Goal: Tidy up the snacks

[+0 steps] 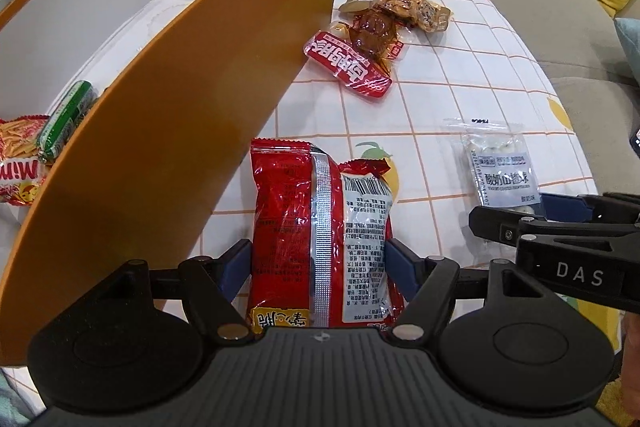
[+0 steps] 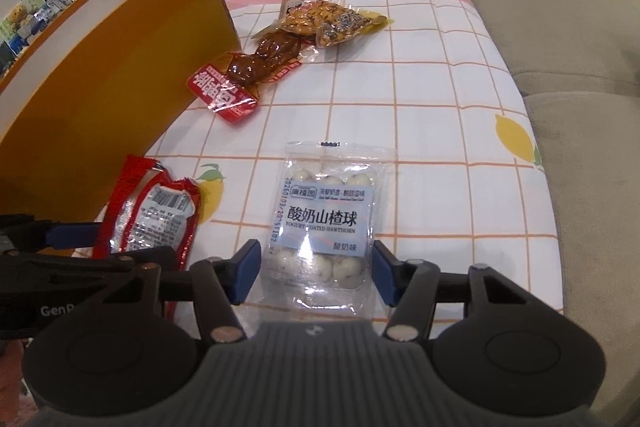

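Snacks lie on the table [image 2: 440, 131] beside an orange box [image 1: 168, 131]. The left gripper [image 1: 318, 267] squeezes a red bag [image 1: 320, 235]. The right gripper [image 2: 316, 271] is spread wide around a clear pack [image 2: 326, 219], not pinching it.

On your left the tall orange box wall [image 1: 172, 131] blocks sideways passage. Bare tablecloth [image 2: 440, 155] lies open on the right and between the near packets and the far snack pile [image 2: 280, 51].
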